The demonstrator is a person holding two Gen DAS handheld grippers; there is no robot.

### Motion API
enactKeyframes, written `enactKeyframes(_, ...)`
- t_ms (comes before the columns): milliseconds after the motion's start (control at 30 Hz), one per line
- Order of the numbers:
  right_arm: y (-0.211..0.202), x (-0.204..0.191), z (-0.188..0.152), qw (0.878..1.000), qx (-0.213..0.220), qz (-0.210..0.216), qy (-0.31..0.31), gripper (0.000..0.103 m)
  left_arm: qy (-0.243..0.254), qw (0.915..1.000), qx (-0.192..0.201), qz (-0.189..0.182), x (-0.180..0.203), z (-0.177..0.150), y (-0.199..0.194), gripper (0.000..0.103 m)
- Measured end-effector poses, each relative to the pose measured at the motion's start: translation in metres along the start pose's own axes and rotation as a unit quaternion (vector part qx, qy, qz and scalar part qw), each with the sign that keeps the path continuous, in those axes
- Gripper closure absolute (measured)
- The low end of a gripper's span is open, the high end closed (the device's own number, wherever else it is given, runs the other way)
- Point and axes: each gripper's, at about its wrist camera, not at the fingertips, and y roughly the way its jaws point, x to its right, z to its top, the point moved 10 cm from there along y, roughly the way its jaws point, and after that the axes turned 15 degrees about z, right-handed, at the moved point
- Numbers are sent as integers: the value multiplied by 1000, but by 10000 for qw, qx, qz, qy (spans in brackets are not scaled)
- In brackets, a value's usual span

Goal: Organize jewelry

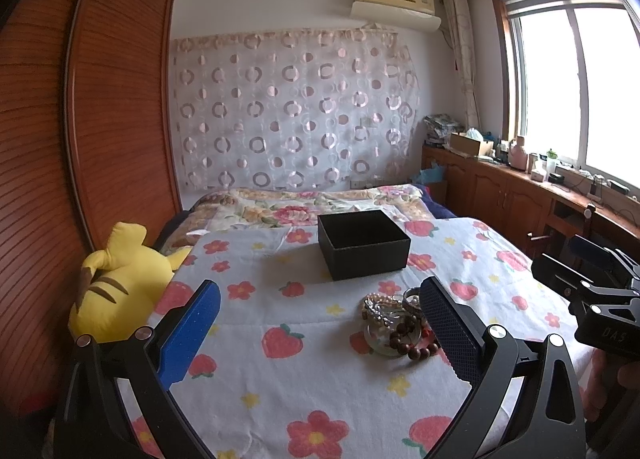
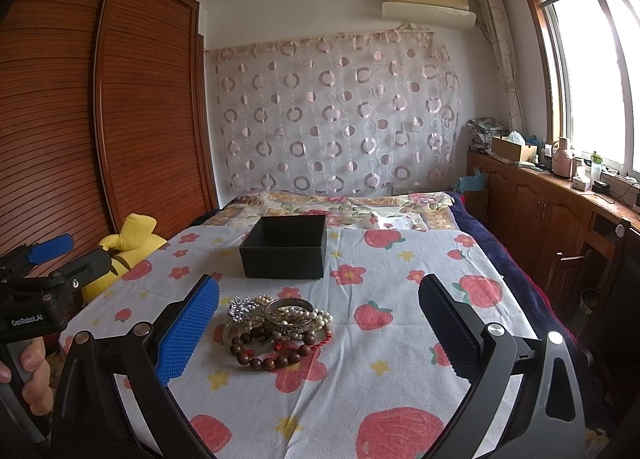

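A pile of jewelry lies on the strawberry-print cloth: a brown wooden bead bracelet, pearl strands, a metal bangle, a silver ornament and a red cord. In the left wrist view the pile lies beside my right finger. An open, empty black box stands beyond it. My left gripper is open, left of the pile. My right gripper is open, with the pile just inside its left finger. Both hover above the cloth.
A yellow plush toy lies at the bed's left edge by a wooden wardrobe. A flowered quilt lies behind the box. A wooden cabinet with clutter runs under the window on the right.
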Motion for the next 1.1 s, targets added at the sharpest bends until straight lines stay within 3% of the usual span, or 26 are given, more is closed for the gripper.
enactKeyframes(300, 3, 4, -5, 9998, -170, 88, 46, 2, 134, 9991, -326, -234, 11, -21, 20, 6)
enactKeyframes(667, 28, 32, -42, 9983, -575, 118, -47, 2, 355, 9947, -778, -565, 35, -51, 56, 6)
enactKeyframes(900, 38, 49, -60, 9964, -838, 103, -28, 11, 533, 9857, -1107, -1151, 63, -62, 76, 6)
enactKeyframes(1100, 45, 64, -77, 9946, -1028, 88, 101, 11, 784, 9768, -1305, -1507, 92, -65, 92, 7)
